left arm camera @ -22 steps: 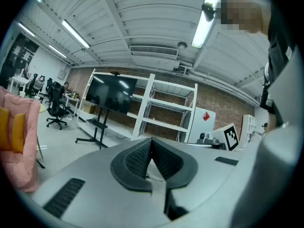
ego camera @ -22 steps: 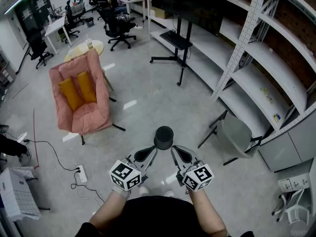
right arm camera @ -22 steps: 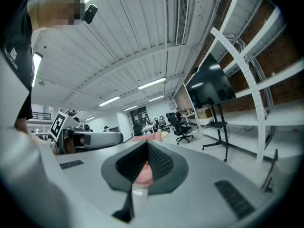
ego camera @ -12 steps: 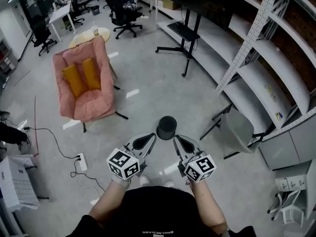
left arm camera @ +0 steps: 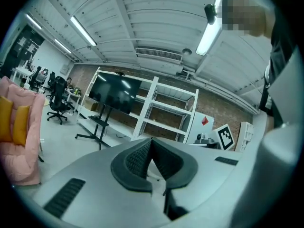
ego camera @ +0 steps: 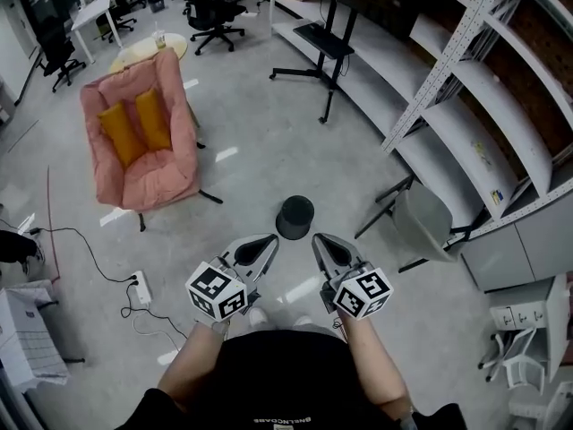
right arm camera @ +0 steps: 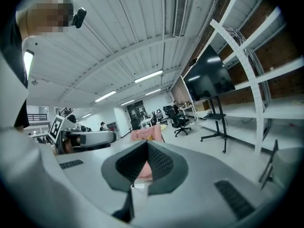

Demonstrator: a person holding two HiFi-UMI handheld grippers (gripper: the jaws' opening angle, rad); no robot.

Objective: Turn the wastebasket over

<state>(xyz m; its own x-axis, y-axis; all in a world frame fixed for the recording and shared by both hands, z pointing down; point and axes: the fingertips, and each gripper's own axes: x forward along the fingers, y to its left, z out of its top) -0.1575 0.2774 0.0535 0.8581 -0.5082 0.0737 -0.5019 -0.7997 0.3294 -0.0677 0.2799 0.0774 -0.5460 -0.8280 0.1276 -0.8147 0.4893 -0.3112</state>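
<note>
1. Task object. The wastebasket [ego camera: 295, 217] is a dark, round container standing on the grey floor [ego camera: 269, 150]. It stands in front of the person, just beyond the tips of both grippers and on the line between them. Neither gripper touches it. The head view does not show whether its open end faces up or down.

2. Left gripper. The left gripper [ego camera: 267, 242] is held out roughly level, with its tip aimed toward the wastebasket. In the left gripper view, the left gripper [left arm camera: 151, 145] has its jaws closed together, pad against pad, with nothing between them. The same view shows white shelves and a dark screen on a stand further off.

3. Right gripper. The right gripper [ego camera: 319, 240] is held beside the left one, apart from it, with its tip tilted slightly downward. In the right gripper view, the right gripper [right arm camera: 146, 148] also has its jaws closed together and holds nothing.

4. Surroundings.
- A pink armchair [ego camera: 143, 164] stands to the left of the wastebasket, well apart from it, and holds two orange cushions [ego camera: 134, 124].
- A grey chair [ego camera: 425, 236] stands to the right, near the white shelving [ego camera: 483, 106].
- A screen stand [ego camera: 329, 56] stands further back.
- A power strip [ego camera: 139, 288] with a cable lies on the floor at the left.
- Office chairs [ego camera: 215, 12] and a round table [ego camera: 148, 52] occupy the far end of the room.
</note>
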